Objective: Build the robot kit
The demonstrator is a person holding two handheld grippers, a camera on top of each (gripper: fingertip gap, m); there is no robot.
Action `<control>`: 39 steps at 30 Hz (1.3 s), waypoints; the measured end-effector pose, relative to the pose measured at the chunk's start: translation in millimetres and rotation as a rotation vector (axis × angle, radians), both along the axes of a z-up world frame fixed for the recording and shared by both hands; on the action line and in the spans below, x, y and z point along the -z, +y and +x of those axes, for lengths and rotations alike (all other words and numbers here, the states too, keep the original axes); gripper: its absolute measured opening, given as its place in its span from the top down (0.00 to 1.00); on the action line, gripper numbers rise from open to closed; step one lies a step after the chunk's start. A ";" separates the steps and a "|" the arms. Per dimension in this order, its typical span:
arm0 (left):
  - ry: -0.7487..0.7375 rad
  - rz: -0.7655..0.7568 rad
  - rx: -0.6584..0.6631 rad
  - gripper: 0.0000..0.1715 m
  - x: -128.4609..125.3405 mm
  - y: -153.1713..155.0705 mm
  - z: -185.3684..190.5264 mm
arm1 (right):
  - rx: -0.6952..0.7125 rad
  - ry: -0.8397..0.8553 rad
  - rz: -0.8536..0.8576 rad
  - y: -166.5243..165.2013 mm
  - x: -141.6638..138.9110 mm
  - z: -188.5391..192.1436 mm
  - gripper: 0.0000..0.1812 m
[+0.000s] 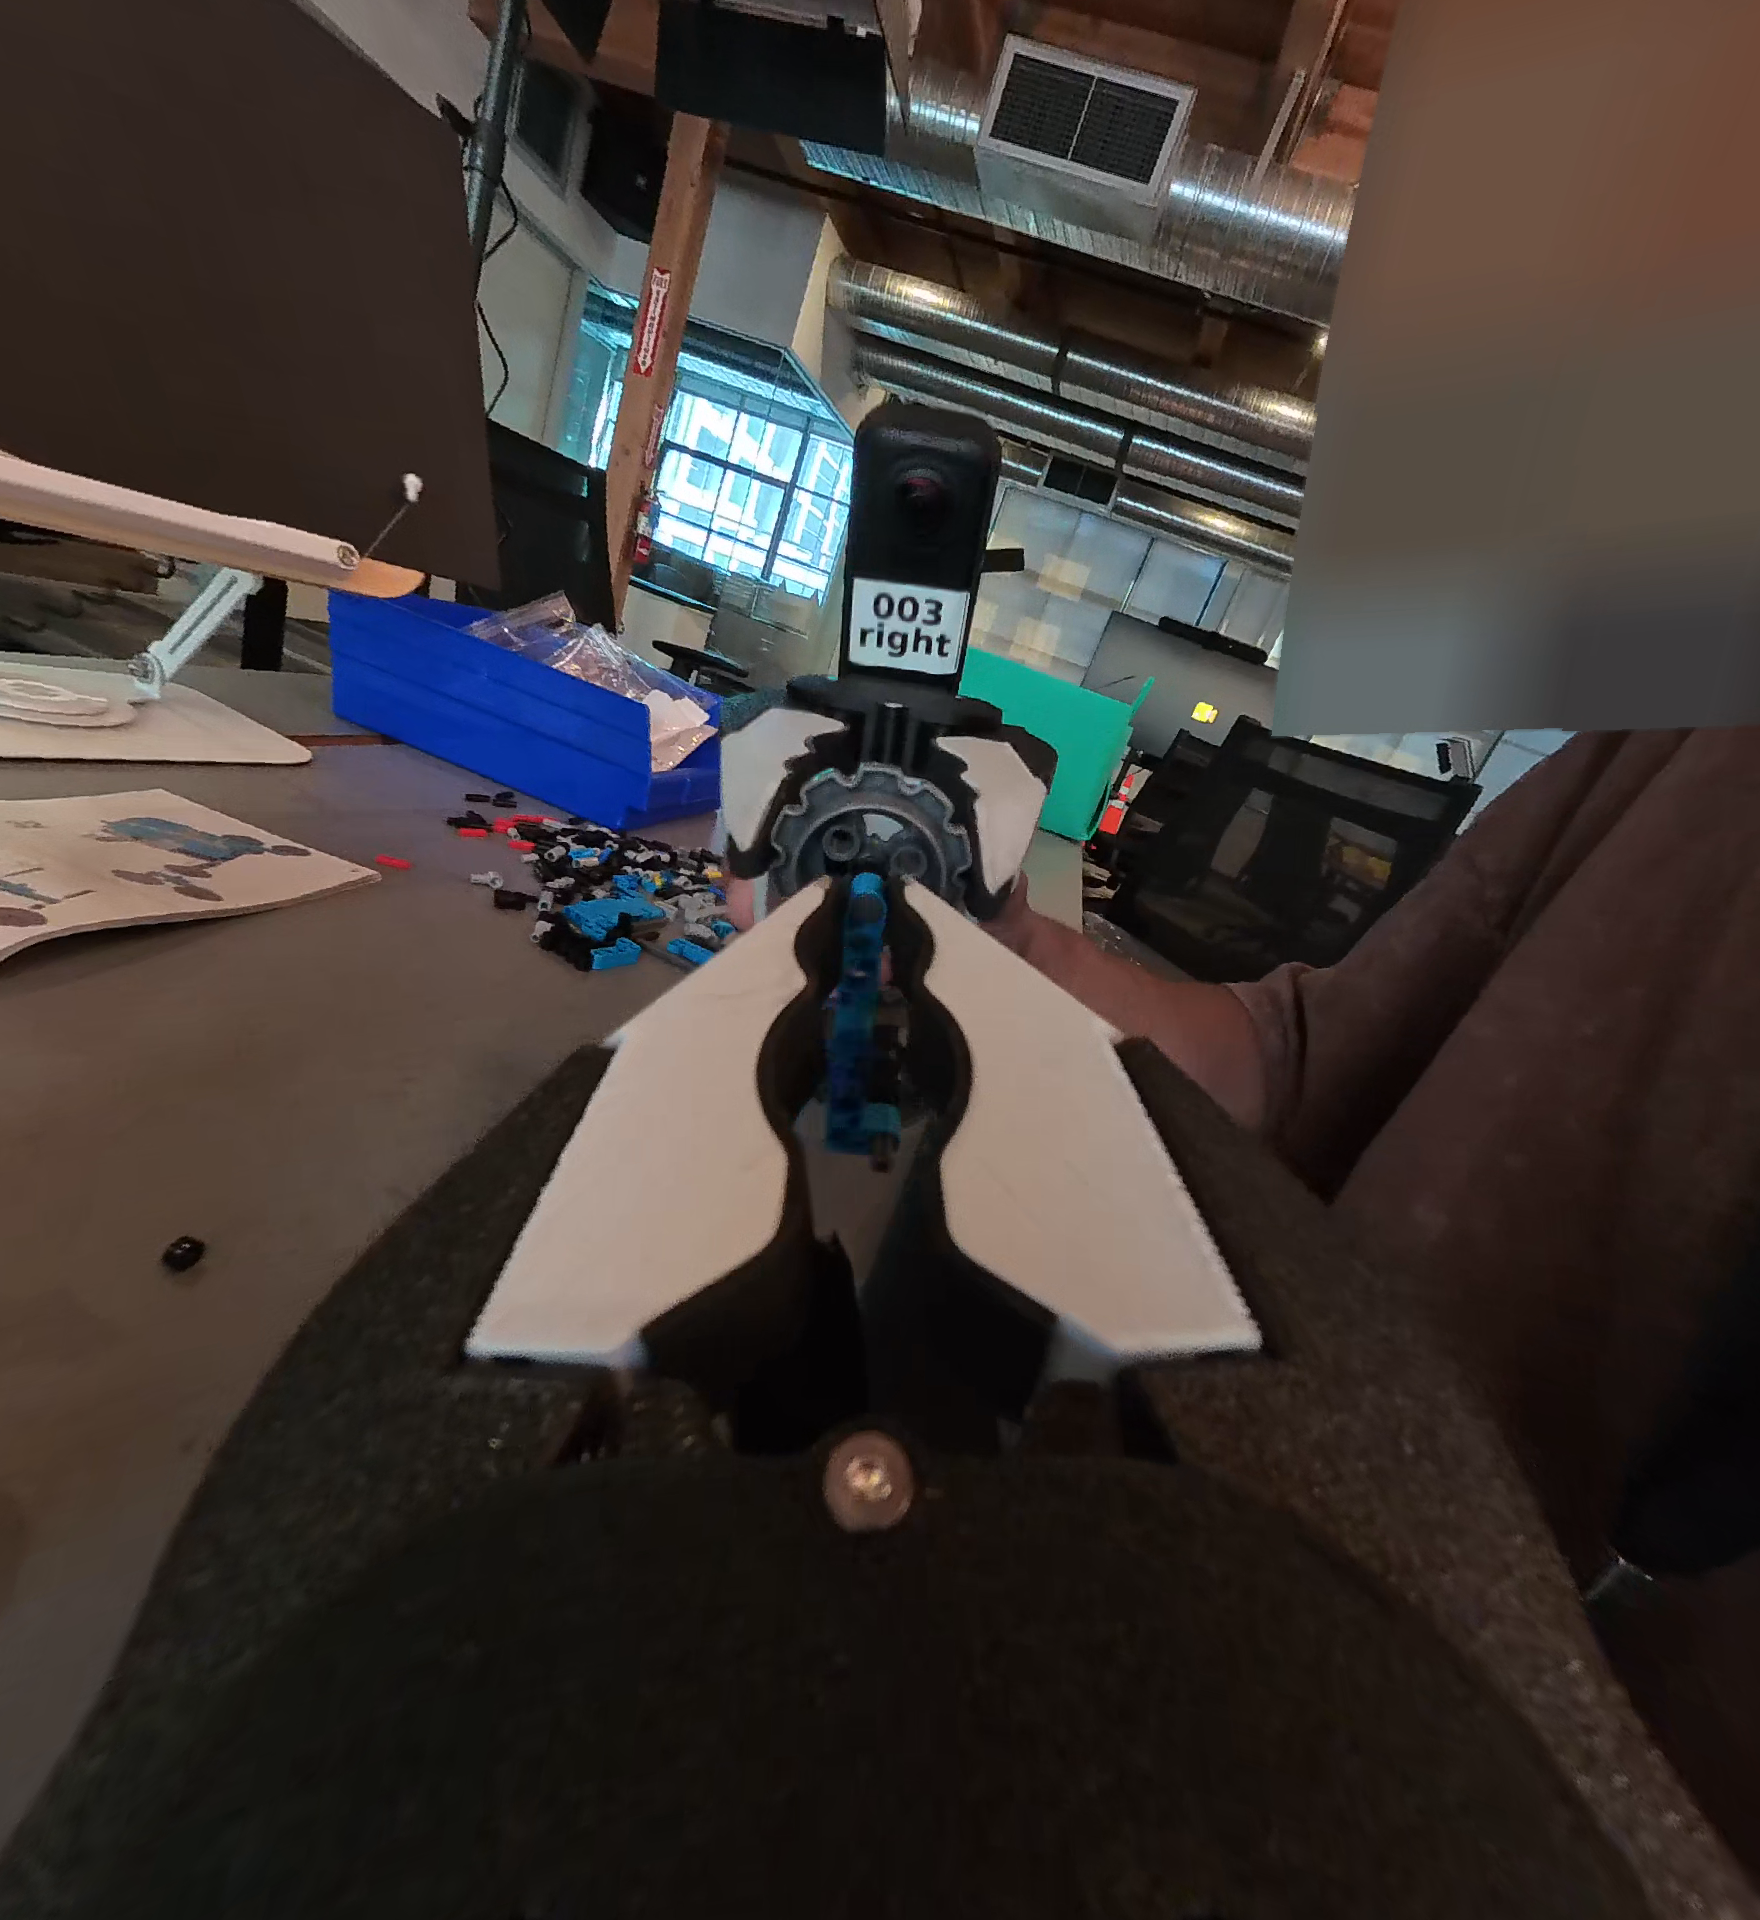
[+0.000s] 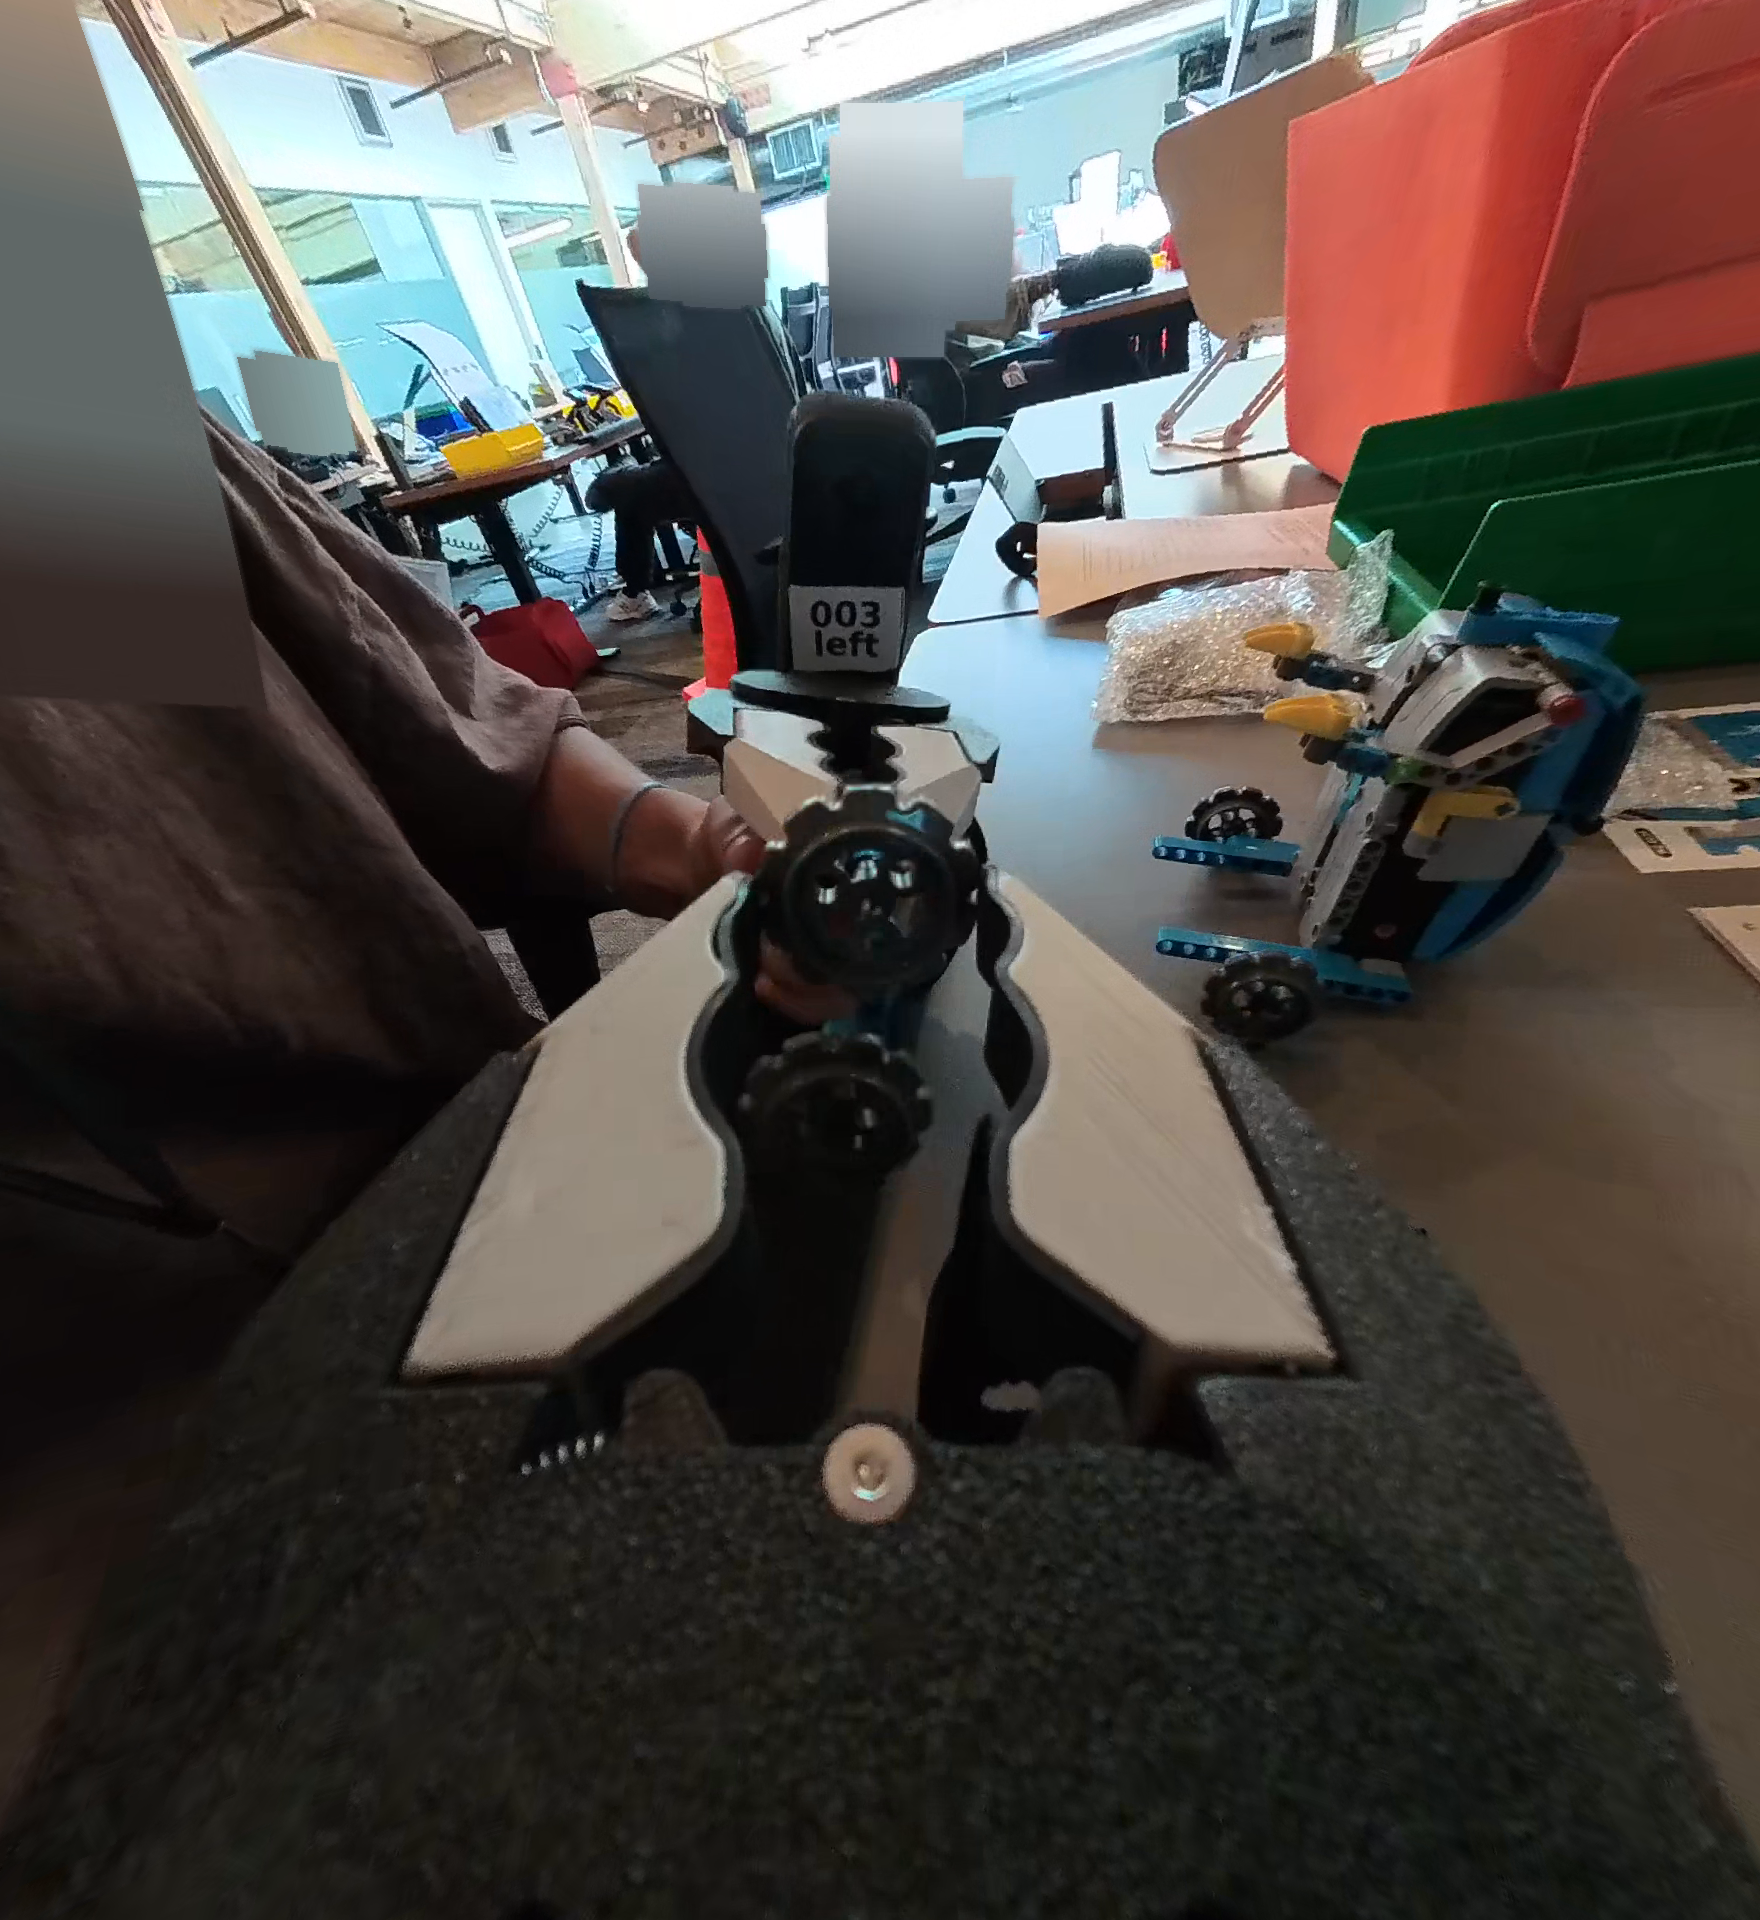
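My left gripper (image 1: 863, 902) is shut on a blue toy beam (image 1: 858, 1003) that runs along between its white fingers. A black toothed wheel (image 1: 868, 844) sits at the beam's far end. My right gripper (image 1: 881, 805) faces the left one, its white fingers on either side of that wheel. In the right wrist view my right gripper (image 2: 871, 902) is shut on the black wheel (image 2: 871, 920). A second black wheel (image 2: 840, 1103) hangs lower between its fingers on the same beam. The left gripper (image 2: 860, 774) shows just behind. Both are held above the grey table (image 2: 1478, 1195).
A pile of small loose toy pieces (image 1: 606, 894), a blue bin (image 1: 502, 696) and an open booklet (image 1: 107, 873) lie on the left. A blue and white toy vehicle (image 2: 1447, 790) lies on its side by a green bin (image 2: 1634, 520) and a plastic bag (image 2: 1198, 644). A person's arm is close by. Less than 4 cm separates the two grippers' tips.
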State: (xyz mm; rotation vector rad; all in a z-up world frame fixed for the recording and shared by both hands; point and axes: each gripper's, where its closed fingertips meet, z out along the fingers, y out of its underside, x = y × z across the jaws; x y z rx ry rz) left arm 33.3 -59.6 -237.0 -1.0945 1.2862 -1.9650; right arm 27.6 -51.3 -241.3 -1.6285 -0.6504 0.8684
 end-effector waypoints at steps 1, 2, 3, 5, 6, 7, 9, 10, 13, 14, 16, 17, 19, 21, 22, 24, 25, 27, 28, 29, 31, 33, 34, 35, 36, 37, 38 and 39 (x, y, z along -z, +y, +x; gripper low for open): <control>0.007 -0.004 0.005 0.96 0.5 0.7 -0.1 | -0.005 0.004 -0.001 0.2 0.7 0.1 0.77; 0.010 -0.007 -0.002 0.96 0.3 3.1 -0.5 | -0.007 0.001 0.005 0.9 1.9 0.9 0.77; 0.007 -0.004 -0.020 0.96 -0.5 7.4 -1.6 | 0.002 -0.009 0.010 2.4 3.5 4.5 0.76; 0.005 0.012 -0.071 0.96 -1.3 21.4 -5.6 | 0.063 -0.041 -0.011 9.7 9.9 21.1 0.76; 0.004 0.026 -0.105 0.96 -1.5 30.7 -8.8 | 0.107 -0.064 -0.033 14.6 15.9 32.6 0.76; 0.006 0.045 -0.138 0.96 -1.1 39.9 -12.5 | 0.154 -0.103 -0.067 20.1 26.1 44.2 0.77; 0.012 0.090 -0.212 0.96 0.5 57.8 -19.5 | 0.257 -0.244 -0.159 32.8 57.3 66.4 0.78; 0.009 0.102 -0.240 0.96 0.3 64.6 -22.6 | 0.288 -0.315 -0.203 38.1 73.4 73.9 0.79; 0.005 0.067 -0.270 0.96 -0.3 76.7 -25.6 | 0.290 -0.412 -0.352 51.4 110.6 78.1 0.80; 0.007 0.049 -0.263 0.96 -0.1 78.3 -25.4 | 0.274 -0.423 -0.389 56.5 118.6 76.4 0.79; 0.014 0.031 -0.254 0.96 0.8 79.9 -24.6 | 0.241 -0.470 -0.415 67.2 129.4 75.8 0.79; 0.015 0.026 -0.251 0.96 0.9 80.2 -24.6 | 0.231 -0.500 -0.411 73.3 133.2 77.3 0.80; 0.019 0.019 -0.240 0.96 2.0 79.7 -24.1 | 0.190 -0.556 -0.408 83.6 139.4 79.9 0.82; 0.028 0.011 -0.233 0.96 3.3 80.0 -22.9 | 0.155 -0.580 -0.401 94.3 140.8 80.7 0.82; 0.033 0.007 -0.231 0.96 4.1 80.2 -22.3 | 0.144 -0.578 -0.393 99.5 139.7 80.1 0.82; 0.043 0.001 -0.228 0.96 5.8 80.8 -21.3 | 0.139 -0.569 -0.374 105.4 136.8 78.6 0.82; 0.048 -0.005 -0.230 0.96 6.5 81.9 -20.8 | 0.144 -0.569 -0.356 105.3 135.8 77.7 0.82; 0.058 -0.021 -0.233 0.96 7.6 84.4 -19.8 | 0.164 -0.589 -0.322 102.7 136.1 77.3 0.83; 0.062 -0.030 -0.233 0.96 8.0 85.6 -19.3 | 0.174 -0.594 -0.312 101.5 136.8 76.3 0.83; 0.065 -0.040 -0.234 0.96 8.4 86.9 -18.8 | 0.174 -0.578 -0.314 99.6 137.2 73.0 0.82; 0.072 -0.059 -0.232 0.96 9.2 89.2 -17.9 | 0.177 -0.538 -0.344 96.6 139.0 67.0 0.79; 0.083 -0.084 -0.228 0.96 10.5 91.8 -16.9 | 0.181 -0.568 -0.350 93.6 142.2 67.0 0.78; 0.086 -0.096 -0.232 0.96 10.8 93.8 -16.7 | 0.196 -0.604 -0.340 93.3 143.4 70.6 0.78; 0.086 -0.105 -0.234 0.96 10.8 95.3 -16.8 | 0.203 -0.629 -0.333 92.3 143.6 72.7 0.78; 0.086 -0.110 -0.234 0.96 10.7 95.9 -17.0 | 0.203 -0.631 -0.331 91.3 142.5 72.7 0.79; 0.086 -0.112 -0.234 0.96 10.8 96.3 -16.9 | 0.201 -0.620 -0.333 90.7 141.0 71.8 0.79; 0.087 -0.111 -0.235 0.96 10.9 96.3 -16.8 | 0.201 -0.606 -0.336 90.9 139.7 71.1 0.79; 0.089 -0.108 -0.234 0.96 11.1 95.9 -16.4 | 0.202 -0.598 -0.339 91.5 139.3 71.0 0.78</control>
